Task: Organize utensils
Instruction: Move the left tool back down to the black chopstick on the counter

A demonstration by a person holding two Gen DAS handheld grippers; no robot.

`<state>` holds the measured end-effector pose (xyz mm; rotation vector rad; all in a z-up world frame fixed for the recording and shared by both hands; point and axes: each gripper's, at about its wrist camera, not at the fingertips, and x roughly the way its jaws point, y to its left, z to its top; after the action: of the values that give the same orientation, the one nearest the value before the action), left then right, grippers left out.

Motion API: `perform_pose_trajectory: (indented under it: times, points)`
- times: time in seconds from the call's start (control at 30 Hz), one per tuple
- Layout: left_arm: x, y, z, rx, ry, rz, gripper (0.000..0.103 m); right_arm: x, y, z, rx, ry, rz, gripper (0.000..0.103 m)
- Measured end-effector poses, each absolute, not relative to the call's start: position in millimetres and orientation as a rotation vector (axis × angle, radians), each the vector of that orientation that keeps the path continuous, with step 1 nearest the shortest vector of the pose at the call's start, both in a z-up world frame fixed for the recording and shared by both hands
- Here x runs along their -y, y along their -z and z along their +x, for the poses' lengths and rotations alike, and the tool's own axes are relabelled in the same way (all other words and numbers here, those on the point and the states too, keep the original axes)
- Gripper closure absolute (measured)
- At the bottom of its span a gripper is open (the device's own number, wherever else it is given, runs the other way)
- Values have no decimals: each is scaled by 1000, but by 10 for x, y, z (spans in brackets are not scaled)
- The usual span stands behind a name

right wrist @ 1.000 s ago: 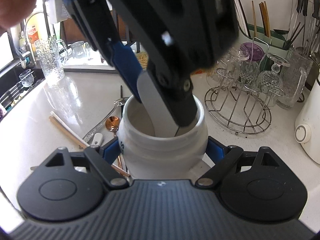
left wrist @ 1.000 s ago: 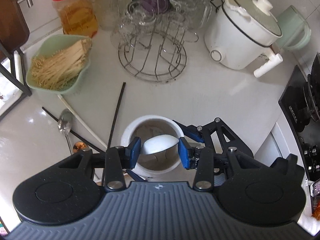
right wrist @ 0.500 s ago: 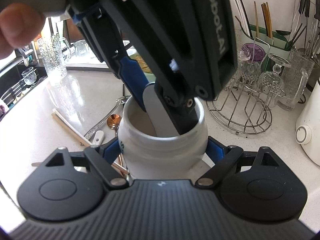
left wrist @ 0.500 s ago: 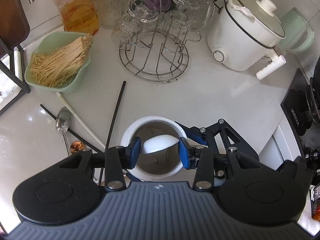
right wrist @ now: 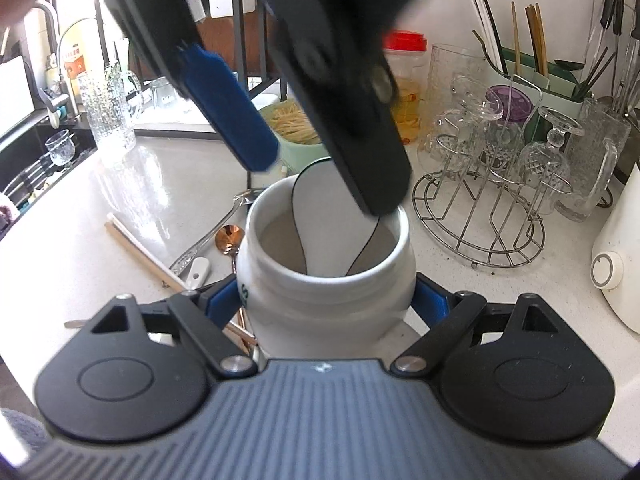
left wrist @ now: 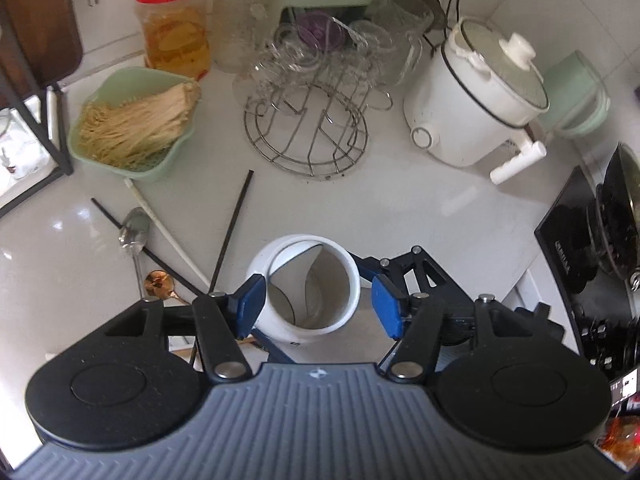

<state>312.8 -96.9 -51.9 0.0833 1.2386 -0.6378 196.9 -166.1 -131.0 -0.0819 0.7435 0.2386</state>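
Now the left tongs (left wrist: 318,306) hang above the white ceramic jar (left wrist: 306,284) with the blue pads spread wide, one on each side of the jar mouth, and nothing is between them. Inside the jar a white spoon (right wrist: 320,216) with a thin dark edge leans against the inner wall, its broad end rising a little over the rim. The right tongs (right wrist: 326,300) are closed around the lower body of the jar, their blue pads pressing on both sides of it, and the jar stands upright on the white table (left wrist: 400,216). On the table to the left of the jar more utensils lie loose: a silver spoon (left wrist: 134,230), a small copper spoon (left wrist: 158,282), a white chopstick (left wrist: 168,232) and two black chopsticks (left wrist: 234,226) that cross near each other. Further back there is a green bowl (left wrist: 132,168) filled with pale mushrooms, a wire rack (left wrist: 308,136) that carries upside-down glasses, a jar with red lid (left wrist: 172,20), and a white electric pot (left wrist: 468,96) at the right side.
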Motion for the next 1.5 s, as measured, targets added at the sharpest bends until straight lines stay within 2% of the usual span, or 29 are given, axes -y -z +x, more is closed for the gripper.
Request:
perform_pose_trajectory:
  times: [0.37,0.77,1.2,1.5]
  points:
    - [564,47,2858,-1110,559,10,39,1671,1299,1956,-766,-243,-85,12]
    - [128,-57,2289,-985,338,-126,39,1719,1298,1954,-764,-291,-103,12]
    - [-277,360,1548,-996,65,-231,39,1797,1302,1874,-751,-355,-121,12]
    - [-443,682,1363,-1027,28,-267,39,1804,1297,1872,-754,-365,-127,12]
